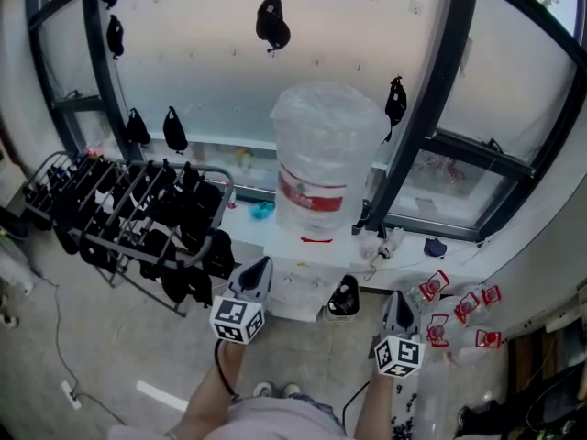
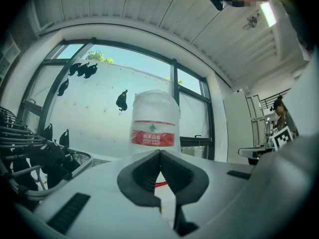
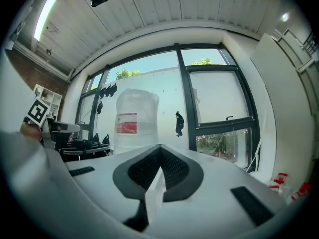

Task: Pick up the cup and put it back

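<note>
I cannot make out a cup in any view. A large clear water bottle (image 1: 321, 163) with a red label stands upside down on a white dispenser (image 1: 298, 287) in front of me. My left gripper (image 1: 258, 268) is held low at the dispenser's left front, its jaws shut with nothing between them. My right gripper (image 1: 396, 302) hangs to the dispenser's right, also shut and empty. The bottle (image 2: 154, 123) shows beyond the closed left gripper (image 2: 160, 154) in its own view. The right gripper view has the bottle (image 3: 135, 121) left of the closed right gripper (image 3: 159, 148).
A black wire rack (image 1: 138, 218) loaded with dark items stands at the left. Several clear bottles with red labels (image 1: 459, 314) lie at the right. A small dark object (image 1: 344, 299) sits by the dispenser's right side. Dark window frames (image 1: 431, 108) run behind.
</note>
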{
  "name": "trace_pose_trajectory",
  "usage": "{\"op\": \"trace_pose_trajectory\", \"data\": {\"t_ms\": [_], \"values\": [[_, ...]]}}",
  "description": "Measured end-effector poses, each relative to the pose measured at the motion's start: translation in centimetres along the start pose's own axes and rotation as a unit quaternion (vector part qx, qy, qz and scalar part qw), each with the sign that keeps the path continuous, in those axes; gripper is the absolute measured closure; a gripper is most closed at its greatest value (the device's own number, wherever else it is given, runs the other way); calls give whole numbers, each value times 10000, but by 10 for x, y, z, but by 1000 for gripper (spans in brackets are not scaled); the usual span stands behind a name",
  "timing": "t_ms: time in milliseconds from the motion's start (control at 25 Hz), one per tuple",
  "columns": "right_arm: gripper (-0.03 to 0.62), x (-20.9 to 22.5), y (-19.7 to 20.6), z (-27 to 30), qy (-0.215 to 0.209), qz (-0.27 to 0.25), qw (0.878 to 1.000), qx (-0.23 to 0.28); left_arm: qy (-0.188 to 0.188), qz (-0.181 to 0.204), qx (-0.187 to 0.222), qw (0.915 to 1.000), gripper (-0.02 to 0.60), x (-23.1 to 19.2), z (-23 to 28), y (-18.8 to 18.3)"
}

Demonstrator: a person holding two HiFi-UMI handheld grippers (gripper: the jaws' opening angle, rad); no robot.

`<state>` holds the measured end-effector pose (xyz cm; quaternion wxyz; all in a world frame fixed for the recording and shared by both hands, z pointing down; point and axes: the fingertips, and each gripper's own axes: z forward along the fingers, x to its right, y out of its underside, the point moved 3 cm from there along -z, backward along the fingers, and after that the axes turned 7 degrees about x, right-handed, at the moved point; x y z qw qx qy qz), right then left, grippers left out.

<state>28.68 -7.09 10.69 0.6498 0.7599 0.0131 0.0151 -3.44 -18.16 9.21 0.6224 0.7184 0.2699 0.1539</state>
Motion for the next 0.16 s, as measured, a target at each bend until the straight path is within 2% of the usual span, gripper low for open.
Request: {"op": "trace_pose_trajectory", "data": {"t_ms": [160], "values": [[579, 0, 2, -1, 6, -45, 10000, -25, -20, -58, -17, 10000, 555, -2, -3, 2]]}}
